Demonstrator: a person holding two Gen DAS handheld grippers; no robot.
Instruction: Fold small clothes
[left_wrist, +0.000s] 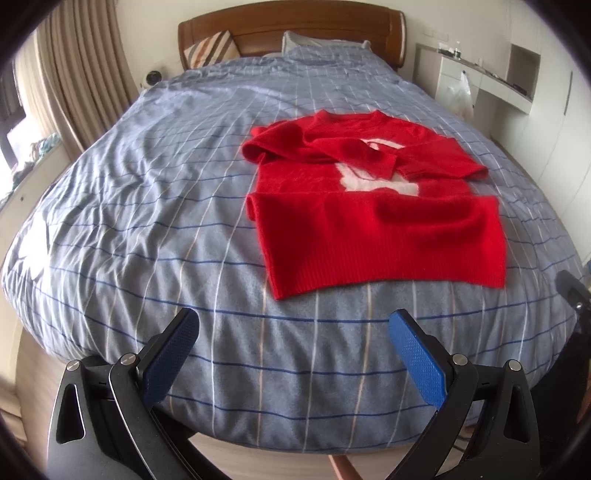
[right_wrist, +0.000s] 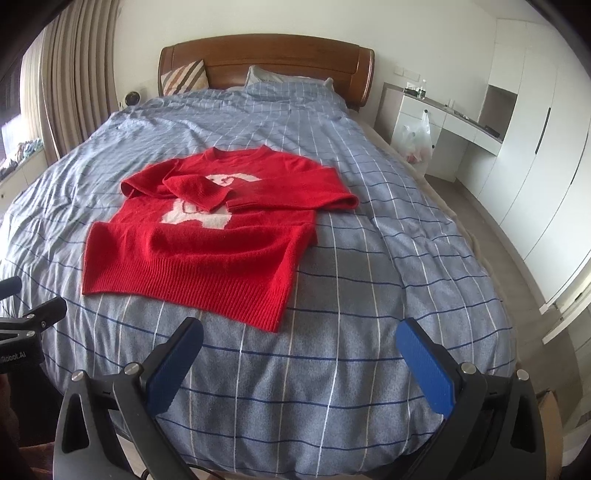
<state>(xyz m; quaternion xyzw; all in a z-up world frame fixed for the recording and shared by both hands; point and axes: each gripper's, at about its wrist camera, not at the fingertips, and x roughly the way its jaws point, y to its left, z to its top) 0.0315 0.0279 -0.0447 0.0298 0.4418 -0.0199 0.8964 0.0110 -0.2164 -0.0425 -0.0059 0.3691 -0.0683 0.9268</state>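
A red sweater (right_wrist: 207, 236) lies flat on the blue checked duvet (right_wrist: 369, 295), both sleeves crossed over its chest so the white motif (right_wrist: 207, 218) is partly hidden and hard to read. The left gripper (left_wrist: 293, 325) and right gripper (right_wrist: 299, 334) hang near the bed's foot, jaws spread wide and empty, clear of the hem. The left gripper's body is cut off at the right view's edge.

We are looking from the bed's (left_wrist: 147, 221) foot toward the far headboard (right_wrist: 266, 55), both views sharing the red sweater (right_wrist: 207, 236), left camera sitting further left.
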